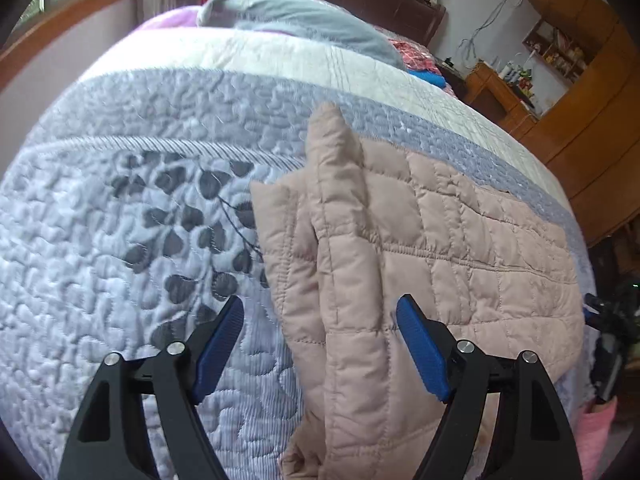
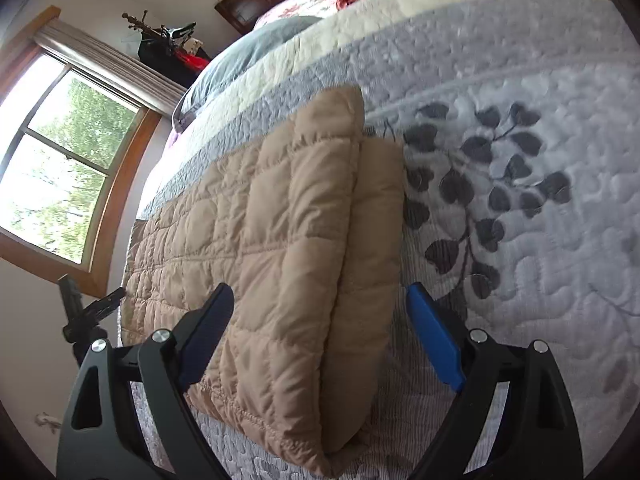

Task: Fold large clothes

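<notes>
- On the bed (image 1: 120, 280), over a grey leaf-print quilt, lies the jacket (image 1: 440, 240), a beige quilted one already doubled over, with a folded edge running up the middle of each wrist view.
- Left claw (image 1: 320, 320) is spread wide and pinches nothing; the folded edge passes between its blue pads (image 1: 420, 344) without being pressed.
- Right claw (image 2: 320, 304) is likewise spread and empty, straddling the thick fold of the jacket (image 2: 280, 240) from the other side.
- My guess is that one fold has been laid down and let go, and the next fold is to be taken.
- To do it well, each claw should bite through all layers at the edge, not just the top one, and both should lift together so the padded layers do not slide apart.
- A sleeve tip (image 1: 332, 128) sticks up at 12 o'clock in the left view; it may need tucking flat first.
- Toward 12 o'clock on the bed sit a grey pillow (image 1: 296, 20) and, at 1 o'clock, red and blue clothes (image 1: 420, 68), well apart from the jacket.
- At 9 o'clock in the right view is a window (image 2: 72, 160); a dark tripod (image 2: 84, 316) stands below it, just beside the bed edge, so a wide swing there could strike it.
</notes>
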Available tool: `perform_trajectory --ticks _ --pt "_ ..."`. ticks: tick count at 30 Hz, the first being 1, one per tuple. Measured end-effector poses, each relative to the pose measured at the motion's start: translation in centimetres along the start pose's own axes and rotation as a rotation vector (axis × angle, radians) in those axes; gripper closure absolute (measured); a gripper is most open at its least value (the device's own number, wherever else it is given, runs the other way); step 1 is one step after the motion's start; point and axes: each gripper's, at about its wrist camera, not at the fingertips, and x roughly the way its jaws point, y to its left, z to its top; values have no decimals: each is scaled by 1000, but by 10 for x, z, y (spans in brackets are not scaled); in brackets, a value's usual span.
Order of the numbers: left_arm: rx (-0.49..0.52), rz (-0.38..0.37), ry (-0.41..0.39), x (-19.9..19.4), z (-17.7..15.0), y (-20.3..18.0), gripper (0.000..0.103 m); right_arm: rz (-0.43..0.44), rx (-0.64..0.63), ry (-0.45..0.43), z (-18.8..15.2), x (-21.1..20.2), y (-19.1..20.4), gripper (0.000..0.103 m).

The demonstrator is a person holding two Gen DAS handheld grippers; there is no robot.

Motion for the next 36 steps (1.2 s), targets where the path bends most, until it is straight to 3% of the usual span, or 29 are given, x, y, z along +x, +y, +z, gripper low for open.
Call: perform_trajectory --ticks 6,12,15,16,17,18,21,24,29,36 --pt "-75 -120 69 38 1 15 19 6 -33 48 1 26 -1 14" --pt "-35 -195 105 56 11 1 15 -6 -79 40 8 36 10 14" --pt "-13 -190 110 63 12 -11 16 -32 -113 29 8 47 25 30" --pt "-6 -194 103 63 12 -17 18 -30 -117 28 8 48 27 40" --pt "1 -201 100 63 12 -20 35 -17 -112 24 8 48 29 52" --pt "0 -226 107 62 11 -24 53 0 -105 24 7 49 32 56" --pt "-13 -230 77 53 9 -38 76 30 -92 10 7 42 37 74" --pt "5 -200 17 31 6 -52 84 58 -89 -16 3 25 46 83" --pt "42 -218 -39 -19 -9 -70 85 84 -137 -38 -9 -18 69 85" --pt "97 -202 -80 -99 -73 -68 86 111 -227 -41 -60 -77 104 86"
